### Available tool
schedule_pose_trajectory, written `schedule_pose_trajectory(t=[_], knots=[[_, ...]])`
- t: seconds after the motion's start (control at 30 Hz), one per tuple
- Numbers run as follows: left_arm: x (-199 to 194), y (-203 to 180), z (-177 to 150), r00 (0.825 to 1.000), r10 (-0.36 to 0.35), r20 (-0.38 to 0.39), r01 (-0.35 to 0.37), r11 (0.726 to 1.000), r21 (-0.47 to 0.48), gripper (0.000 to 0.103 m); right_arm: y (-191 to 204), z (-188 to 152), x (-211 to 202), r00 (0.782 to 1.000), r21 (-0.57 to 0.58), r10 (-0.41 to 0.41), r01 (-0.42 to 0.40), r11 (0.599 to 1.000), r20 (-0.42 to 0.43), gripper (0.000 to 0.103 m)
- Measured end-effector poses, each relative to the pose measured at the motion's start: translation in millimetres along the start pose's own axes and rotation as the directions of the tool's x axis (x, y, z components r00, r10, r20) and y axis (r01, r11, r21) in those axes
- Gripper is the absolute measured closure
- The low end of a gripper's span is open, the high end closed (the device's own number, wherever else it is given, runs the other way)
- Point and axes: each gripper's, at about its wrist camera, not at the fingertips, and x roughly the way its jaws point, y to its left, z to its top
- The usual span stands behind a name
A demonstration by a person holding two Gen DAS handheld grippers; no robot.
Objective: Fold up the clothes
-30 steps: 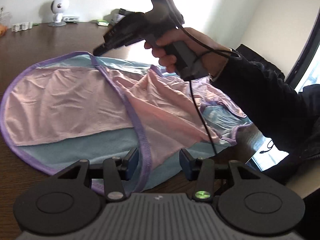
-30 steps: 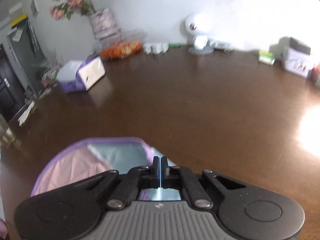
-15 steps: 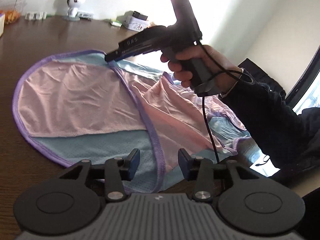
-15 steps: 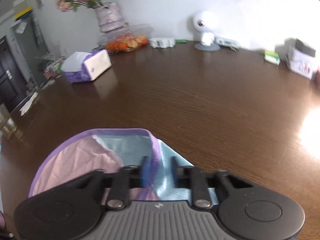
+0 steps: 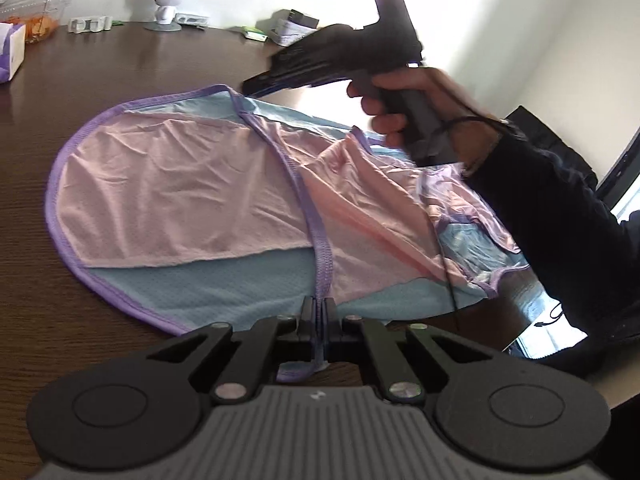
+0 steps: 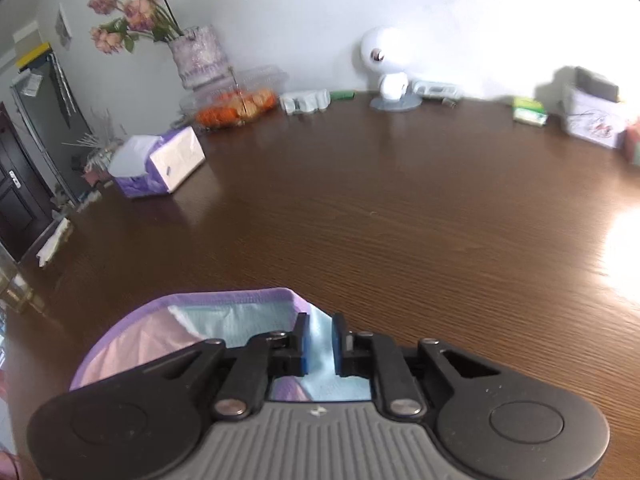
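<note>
Since the earlier frame, left gripper (image 5: 319,312) has clamped the garment's (image 5: 180,188) purple hem; right gripper (image 6: 319,334), jaws just opening, straddles fabric. Garment's long axis runs nine to three on table (image 6: 400,220); clear container (image 6: 236,98) holds orange fruit.

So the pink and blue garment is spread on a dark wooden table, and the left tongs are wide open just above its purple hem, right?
Not quite. In the left wrist view the left tongs are shut on the purple hem, pinching it between the pads. The rest holds: the pink and blue garment lies spread on the dark wooden table.
</note>
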Motion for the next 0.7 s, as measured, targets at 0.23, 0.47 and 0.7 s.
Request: schedule_pose_trajectory(t=[0.23,0.47,0.7], knots=[[-26,-18,9,0.989,-0.013,0.146,0.011,1.000,0.013,0.060,-45,-53,-132,0.999,-0.122,0.019,-0.015,0.992,0.035,0.064],[41,-94,38,0.989,-0.144,0.027,0.141,0.983,0.115,0.059,-64,-108,-119,0.999,-0.058,0.026,-0.027,0.998,-0.023,0.065],[83,-114,26,0.994,-0.094,-0.062,0.100,0.991,0.091,0.059,-69,-121,-128,0.999,-0.019,0.005,-0.004,1.000,0.044,0.102]])
